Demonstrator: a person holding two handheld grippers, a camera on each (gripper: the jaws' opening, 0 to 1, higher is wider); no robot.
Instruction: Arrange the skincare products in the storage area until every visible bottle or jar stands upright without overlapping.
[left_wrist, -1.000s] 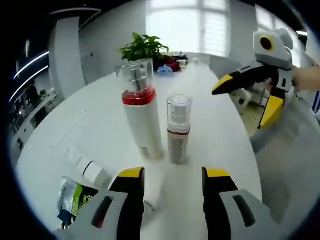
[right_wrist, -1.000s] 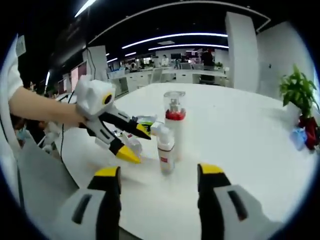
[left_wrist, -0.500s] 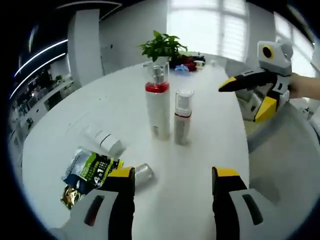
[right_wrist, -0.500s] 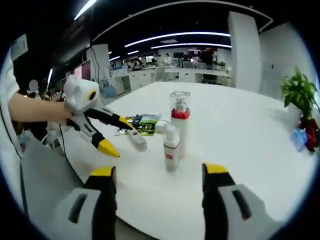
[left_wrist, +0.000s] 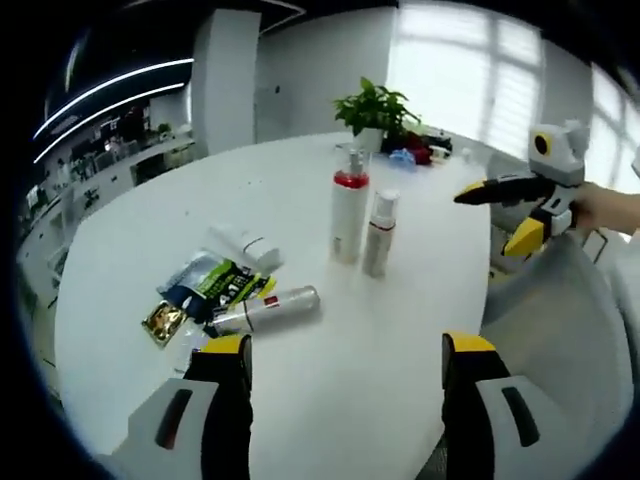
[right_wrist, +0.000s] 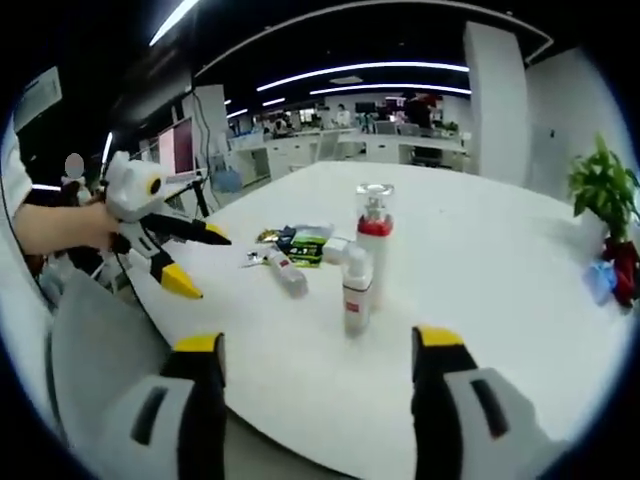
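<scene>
- On the white table (left_wrist: 130, 240), I see two bottles upright: the red-collared bottle (left_wrist: 348, 205) and, just beside it, the small pump bottle (left_wrist: 379, 234).
- Nearer me, the silver tube (left_wrist: 265, 309) lies flat against the sachets (left_wrist: 205, 290), with a white tube (left_wrist: 243, 247) behind.
- Both my left gripper (left_wrist: 340, 385) and right gripper (right_wrist: 312, 385) hang spread and empty.
- Risk, I judge: the round tube rolling off my jaws, or an arm clipping the standing pair.

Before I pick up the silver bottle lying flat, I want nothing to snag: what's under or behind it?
The silver bottle lies on the white table. Just behind it lie sachets and a white tube; whether its cap end overlaps a sachet is unclear.
</scene>
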